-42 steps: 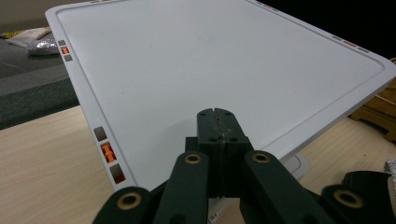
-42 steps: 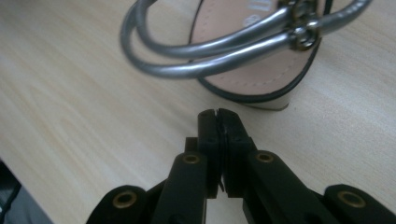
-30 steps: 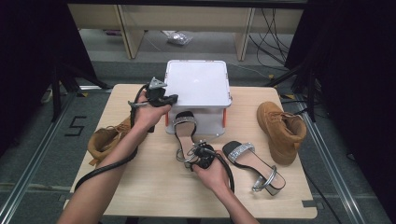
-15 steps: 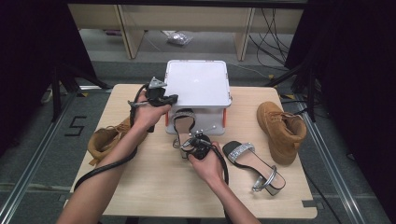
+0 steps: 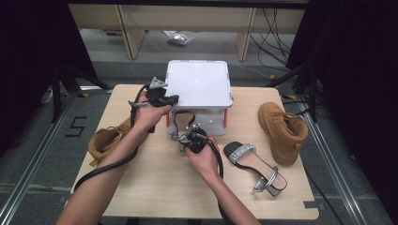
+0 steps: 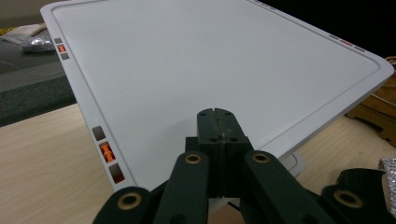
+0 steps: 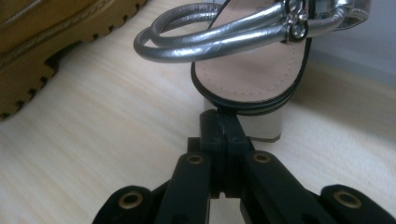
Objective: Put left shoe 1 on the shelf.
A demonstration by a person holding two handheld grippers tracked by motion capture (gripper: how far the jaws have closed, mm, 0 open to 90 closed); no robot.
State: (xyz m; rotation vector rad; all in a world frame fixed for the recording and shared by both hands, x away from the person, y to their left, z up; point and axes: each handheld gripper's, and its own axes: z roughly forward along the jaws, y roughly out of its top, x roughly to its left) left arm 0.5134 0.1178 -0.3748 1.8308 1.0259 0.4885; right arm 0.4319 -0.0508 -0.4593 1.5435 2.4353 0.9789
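A white box with a flat lid (image 5: pixel 199 86) stands at the table's back middle. My left gripper (image 5: pixel 172 98) is at its left edge, jaws shut and empty; in the left gripper view its tip (image 6: pixel 217 113) lies over the white lid (image 6: pixel 187 60). A black sandal with silver straps (image 5: pixel 183 119) sits in front of the box. My right gripper (image 5: pixel 186 137) is just behind it, shut on nothing. In the right gripper view the tip (image 7: pixel 219 115) is against the sandal's block heel (image 7: pixel 261 123), under the silver ankle strap (image 7: pixel 210 37).
The matching sandal (image 5: pixel 253 164) lies at the front right. One tan boot (image 5: pixel 281 129) stands at the right, another tan boot (image 5: pixel 108 138) lies at the left, its sole (image 7: pixel 42 60) close to the right gripper. Cables trail toward the table's front edge.
My right gripper has moved away from the person toward the box, up to the sandal's heel. The left gripper has stayed at the box's edge.
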